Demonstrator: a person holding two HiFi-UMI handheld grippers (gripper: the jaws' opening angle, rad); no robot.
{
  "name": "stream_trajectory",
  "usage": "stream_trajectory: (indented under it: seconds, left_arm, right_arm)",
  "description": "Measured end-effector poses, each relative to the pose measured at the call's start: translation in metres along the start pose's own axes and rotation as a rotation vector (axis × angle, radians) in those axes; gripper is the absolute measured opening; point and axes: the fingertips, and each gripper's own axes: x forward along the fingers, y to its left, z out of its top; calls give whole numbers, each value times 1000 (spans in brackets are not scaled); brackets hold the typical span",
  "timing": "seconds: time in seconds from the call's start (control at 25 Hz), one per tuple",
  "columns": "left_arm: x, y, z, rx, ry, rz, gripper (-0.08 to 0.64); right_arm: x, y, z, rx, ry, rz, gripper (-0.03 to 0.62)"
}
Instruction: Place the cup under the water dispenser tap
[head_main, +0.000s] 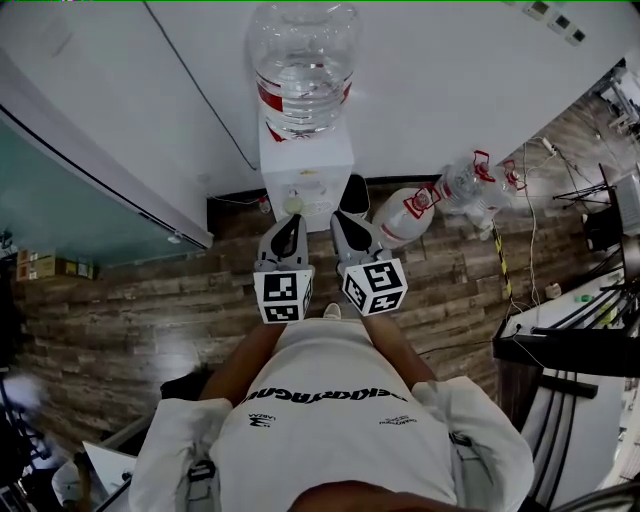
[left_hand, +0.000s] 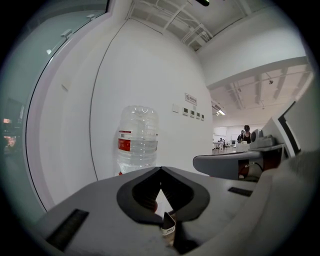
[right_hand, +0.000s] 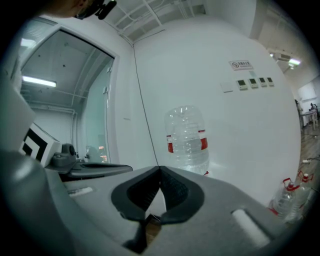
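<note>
The left gripper (head_main: 291, 222) and right gripper (head_main: 342, 220) are held side by side, pointing at the white water dispenser (head_main: 305, 160), which has a large water bottle (head_main: 303, 60) on top. Both pairs of jaws are pressed together with nothing between the tips. What looks like the small pale cup (head_main: 294, 205) sits at the dispenser's front, just beyond the left tips; I cannot tell whether they touch.

No wording is legible.
- Black lettering (head_main: 325, 396) on the person's white shirt (head_main: 340, 445): upside down, unreadable.
- Red-and-white label (left_hand: 125, 145) on the clear plastic bottle (left_hand: 138, 127) atop the white water dispenser (head_main: 305, 165): too small.
- Rectangular white wall sign (left_hand: 190, 99): blurred.
</note>
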Motion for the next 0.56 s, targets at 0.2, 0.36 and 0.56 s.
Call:
stream_trajectory:
  seconds: [0.2,0.36,0.56]
  left_arm:
    - [-2,-1,-2,-2,-3,-1,-2]
    - [-2,-2,-2,-1,-5,0,-2]
    - [4,-2,-4,-3,-10,2,-2]
  right_arm:
    - [-1,-4,-4,7,1,-13,-2]
    - [1,-6,-3,5,-4,-15,-2]
    - [3,-11,-3,-1,-12,-16,-2]
